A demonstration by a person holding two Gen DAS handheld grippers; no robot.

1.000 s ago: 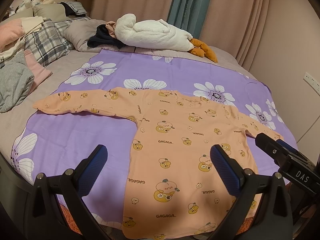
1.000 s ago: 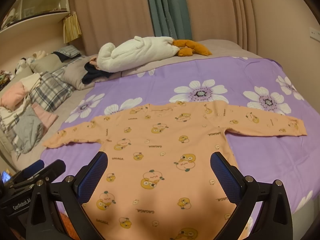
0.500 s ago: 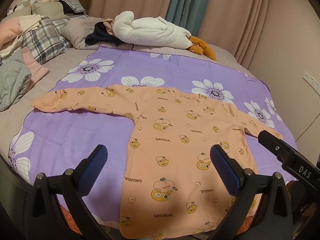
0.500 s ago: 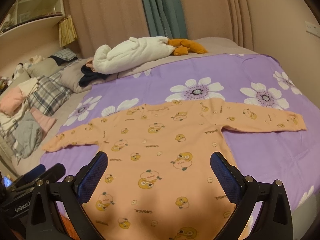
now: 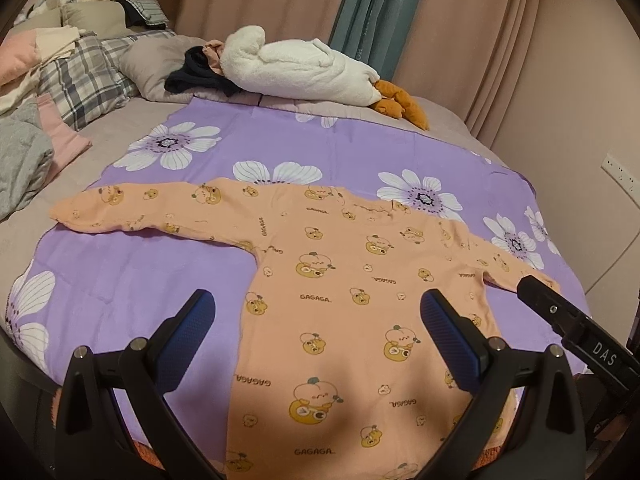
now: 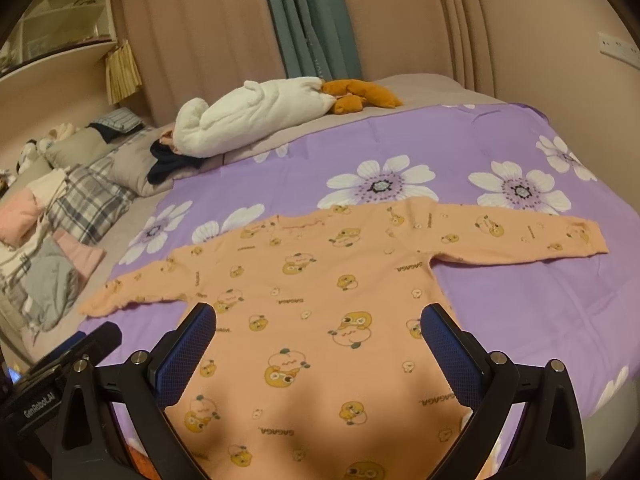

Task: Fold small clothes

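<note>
On the bed, an orange shirt [image 5: 352, 304] lies flat on the purple sheet [image 5: 132, 280], both sleeves spread out sideways, hem toward the camera, neck toward the far pillows. Its long axis sleeve-to-sleeve runs across both views; the body axis runs straight away from the claws. Left gripper [image 5: 318, 334] hangs above the hem end, jaws wide apart, nothing held; the shirt's left side edge sits between its pads, so it's biased to that side. Right gripper [image 6: 318, 344] is likewise wide open and empty, hovering over the lower body of the shirt [image 6: 320, 312], roughly centred. Neither touches cloth as far as I can tell. Judgement: fold hasn't started; likely first move is a sleeve brought in over the body. Left sleeve [image 5: 132, 212] lies up and left of the left claw, well apart; right sleeve [image 6: 520, 236] lies up and right of the right claw, also well apart. Each claw is nearer its own-side sleeve, so same-side grabs make sense. View differences: left cam shows the left cuff fully and the other gripper's body at its right edge, covering the right cuff. Right cam shows the right cuff clean, and the left cuff end lying off the sheet edge. White plush [image 6: 248, 116] and pillows sit far back, not in the way.
</note>
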